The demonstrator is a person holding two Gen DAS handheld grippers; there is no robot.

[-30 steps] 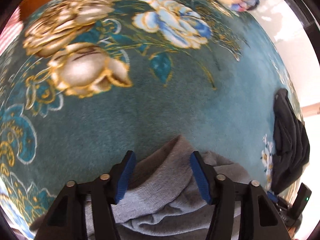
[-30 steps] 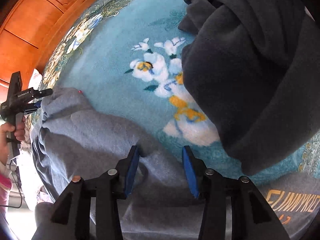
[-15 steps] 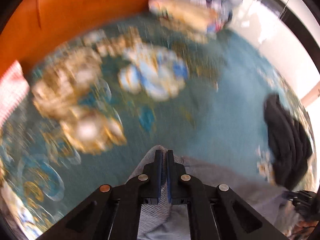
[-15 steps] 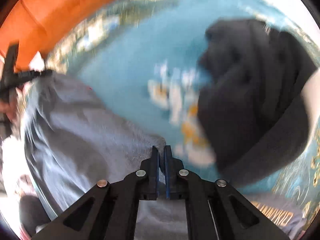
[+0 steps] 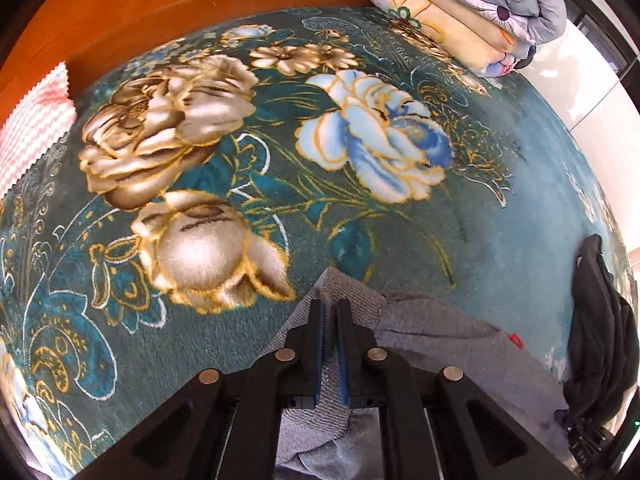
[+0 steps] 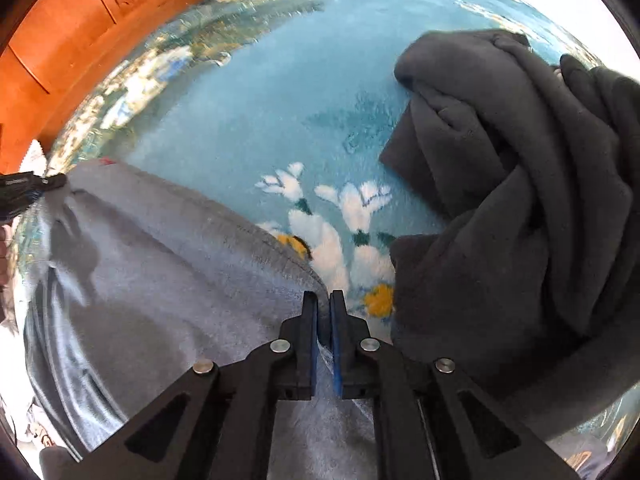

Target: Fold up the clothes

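A grey sweatshirt (image 5: 448,344) lies on a teal flowered blanket (image 5: 400,248). My left gripper (image 5: 329,308) is shut on its ribbed corner and holds it a little above the blanket. In the right wrist view the same grey sweatshirt (image 6: 160,264) spreads to the left, and my right gripper (image 6: 323,300) is shut on its other corner. The left gripper's tip (image 6: 36,186) shows at the far left edge of that view, at the garment's far corner.
A crumpled black fleece garment (image 6: 512,200) lies right of my right gripper; it also shows in the left wrist view (image 5: 596,320). Folded quilts (image 5: 472,12) are stacked at the far end. A wooden headboard (image 5: 160,4) borders the bed. A pink-white pillow (image 5: 32,120) lies left.
Both grippers were open around the sweatshirt's corners a second ago. They have closed on the fabric and lifted it, pulling the edge taut between them.
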